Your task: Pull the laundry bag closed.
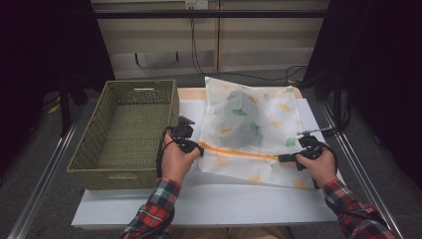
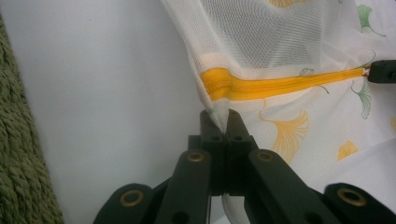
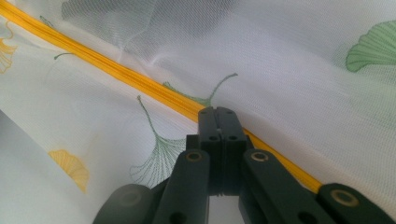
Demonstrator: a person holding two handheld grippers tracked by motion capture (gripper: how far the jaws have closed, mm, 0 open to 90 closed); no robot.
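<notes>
Currently the mesh bag (image 1: 251, 127) lies flat on the white surface (image 1: 209, 199), just right of the woven basket (image 1: 124, 132), with its orange zipper (image 1: 236, 152) running crosswise near the edge closest to the person. The zipper's long axis spans from the left gripper (image 1: 199, 149) to the right gripper (image 1: 282, 158), so both ends are pinned at once. In the left gripper view the jaws stand together, clamped on the bag's corner fabric just below the zipper's end (image 2: 217, 86). In the right gripper view the jaws are likewise together and sit directly on the zipper line (image 3: 140, 79); they appear to clamp the pull or the fabric at that point, though the pull itself is hidden behind the jaw tips. The coming move likely turns on travel along this axis: the right gripper draws along the zipper while the left holds the corner taut. The bag is a fine, translucent white netting printed with yellow and green leaf shapes, soft and easily wrinkled; a darker item shows through it. The basket is rigid, rectangular, and coarse in weave.
</notes>
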